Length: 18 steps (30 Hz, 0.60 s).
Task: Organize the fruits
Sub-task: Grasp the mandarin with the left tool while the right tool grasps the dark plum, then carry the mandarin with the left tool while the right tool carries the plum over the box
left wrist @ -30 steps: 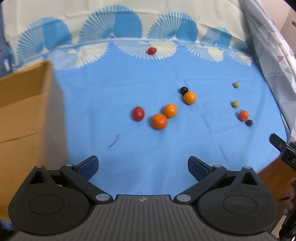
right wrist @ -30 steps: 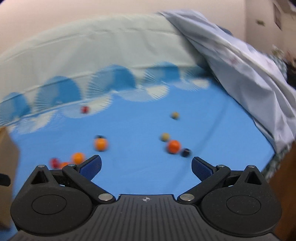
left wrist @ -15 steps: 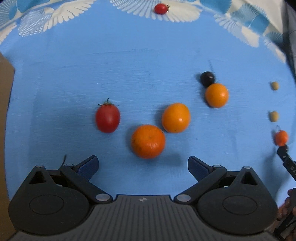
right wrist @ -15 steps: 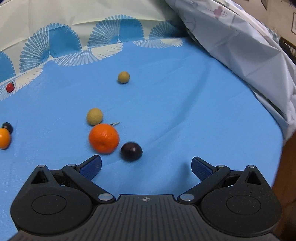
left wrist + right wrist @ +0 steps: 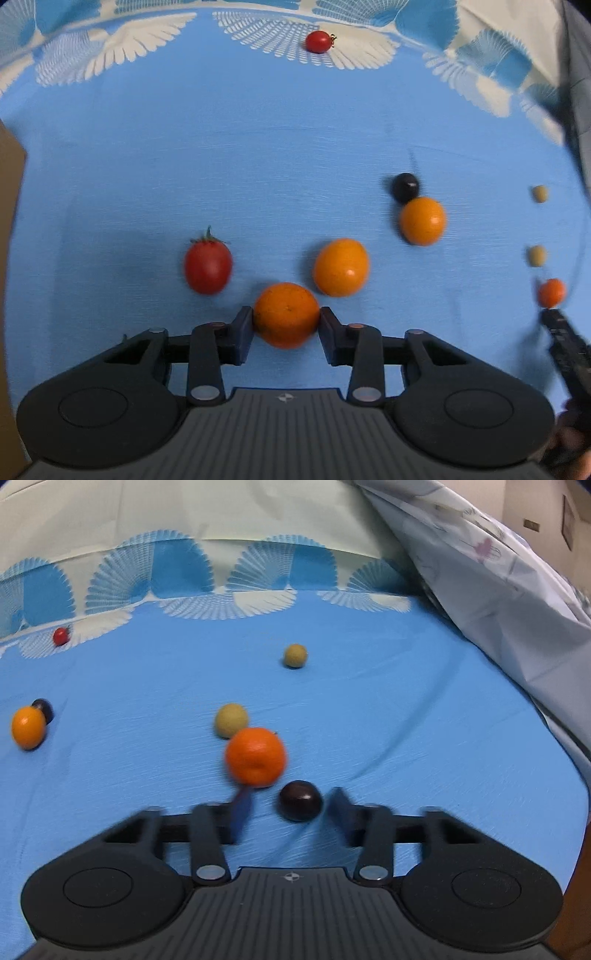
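Left tongs [image 5: 286, 320] clamp a mandarin [image 5: 286, 314] on the blue patterned cloth [image 5: 258, 147]. Right tongs [image 5: 284, 808] stand apart around a dark grape [image 5: 300, 800], not touching. Across both views lie four orange fruits, two tomatoes, two dark grapes and two tan fruits. A cardboard box [image 5: 9, 221] stands left; a pale sheet [image 5: 498, 572] drapes right.

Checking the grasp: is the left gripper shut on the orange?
Shut. Both pads of the left gripper press the sides of the orange, which rests on the blue cloth.
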Tool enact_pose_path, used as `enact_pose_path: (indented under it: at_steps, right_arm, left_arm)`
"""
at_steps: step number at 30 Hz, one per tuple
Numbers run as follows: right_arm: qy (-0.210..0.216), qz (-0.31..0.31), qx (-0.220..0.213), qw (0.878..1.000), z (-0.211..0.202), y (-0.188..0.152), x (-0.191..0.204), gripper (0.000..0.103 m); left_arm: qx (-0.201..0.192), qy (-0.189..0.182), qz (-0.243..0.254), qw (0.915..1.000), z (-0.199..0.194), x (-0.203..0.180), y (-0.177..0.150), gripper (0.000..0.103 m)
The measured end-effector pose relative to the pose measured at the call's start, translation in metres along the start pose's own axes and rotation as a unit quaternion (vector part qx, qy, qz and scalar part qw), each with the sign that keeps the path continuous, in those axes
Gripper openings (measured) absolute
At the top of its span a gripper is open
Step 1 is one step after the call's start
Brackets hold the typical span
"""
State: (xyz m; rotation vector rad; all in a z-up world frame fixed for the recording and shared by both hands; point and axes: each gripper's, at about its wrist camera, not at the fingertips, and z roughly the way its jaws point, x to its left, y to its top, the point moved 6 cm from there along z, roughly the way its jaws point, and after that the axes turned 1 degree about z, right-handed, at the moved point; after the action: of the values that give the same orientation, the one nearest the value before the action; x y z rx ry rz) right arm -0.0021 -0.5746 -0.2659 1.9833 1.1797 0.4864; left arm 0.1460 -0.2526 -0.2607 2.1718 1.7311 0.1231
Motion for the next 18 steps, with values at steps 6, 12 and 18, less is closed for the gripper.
enact_pose_path:
  at_steps: [6,12,18]
  right_arm:
    - [-0.004,0.019,0.008,1.000,-0.017,0.000,-0.005,0.026]
    - [0.013,0.046,0.003,0.999,-0.055,-0.003,-0.002,0.026]
    - [0.073,0.038,-0.027,0.996,-0.123,0.011,0.039,0.026]
  left_arm:
    - [-0.022,-0.018,0.009,0.9995,-0.024,0.009,-0.012,0.042]
    - [-0.039,-0.017,0.017,0.9989,-0.052,0.007,-0.028,0.042]
    - [-0.073,-0.033,0.019,0.9966,-0.117,0.017,-0.046,0.042]
